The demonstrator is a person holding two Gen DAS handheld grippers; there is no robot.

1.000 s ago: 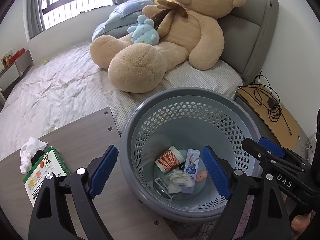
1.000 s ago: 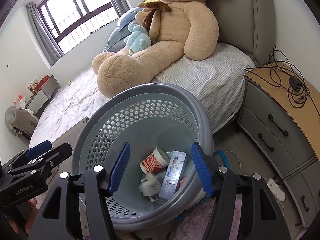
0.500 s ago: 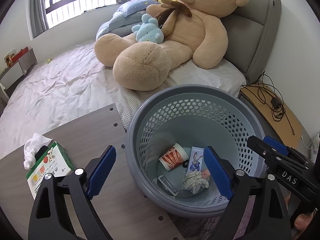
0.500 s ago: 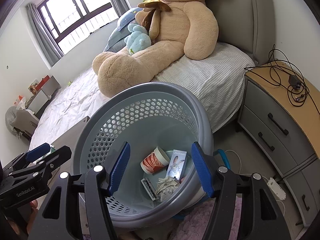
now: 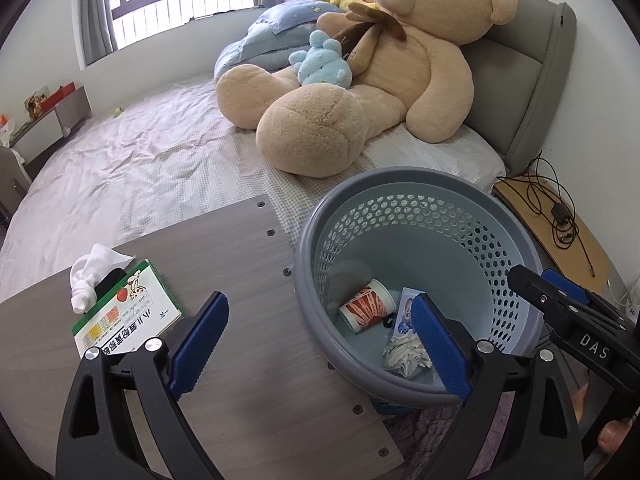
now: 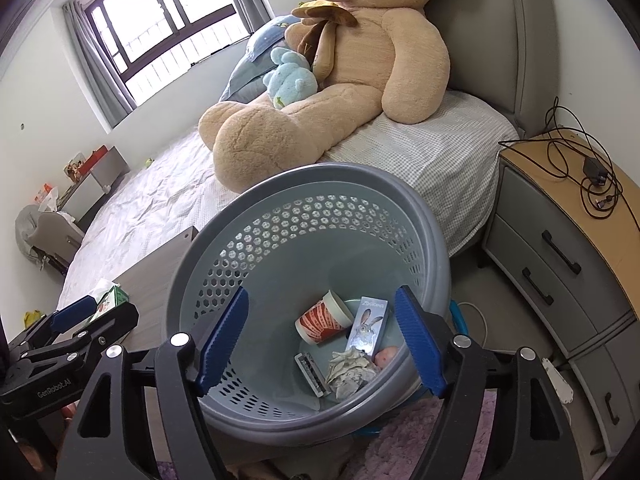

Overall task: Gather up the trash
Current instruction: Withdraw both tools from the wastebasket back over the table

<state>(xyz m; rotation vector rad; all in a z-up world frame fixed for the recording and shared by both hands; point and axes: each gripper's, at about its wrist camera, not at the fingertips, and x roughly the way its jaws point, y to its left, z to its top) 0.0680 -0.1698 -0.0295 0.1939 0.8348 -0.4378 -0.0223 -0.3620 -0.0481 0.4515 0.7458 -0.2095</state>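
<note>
Both grippers angled steeply downward, side by side. Left gripper (image 5: 320, 348) poised over the seam between the wood-grain bench (image 5: 248, 360) and the grey perforated basket (image 5: 472, 248), jaws spread wide and opening, nothing between the blue pads (image 5: 200, 340); one pad over the bench, the other over the basket's near rim. Right gripper (image 6: 322, 346) held directly above the basket (image 6: 280, 240), pointing into it, jaws spread and opening, nothing pinched; trash seen in the gap lying on the basket floor, well below the pads. Right gripper's black body also visible at the right edge of the left wrist view, a fingertip of the holding hand showing beneath it; left gripper's body likewise at the lower left of the right wrist view. In the basket: red-and-white paper cup (image 6: 322, 322) on its side, slim carton with a cartoon rabbit (image 6: 366, 328) just beside it, crumpled paper wad (image 6: 352, 372) in front of the carton, small grey flat packet (image 6: 310, 370) beside the wad, something pinkish (image 6: 386, 356) partly hidden by the carton. On the bench, apart from the basket: green-and-white box with printed text (image 5: 128, 320), a white crumpled tissue (image 5: 90, 276) lying against its far end. Behind, a bed (image 5: 140, 168) with a large tan teddy bear (image 5: 380, 92); nightstand (image 6: 568, 240) with tangled black cables to the right.
</note>
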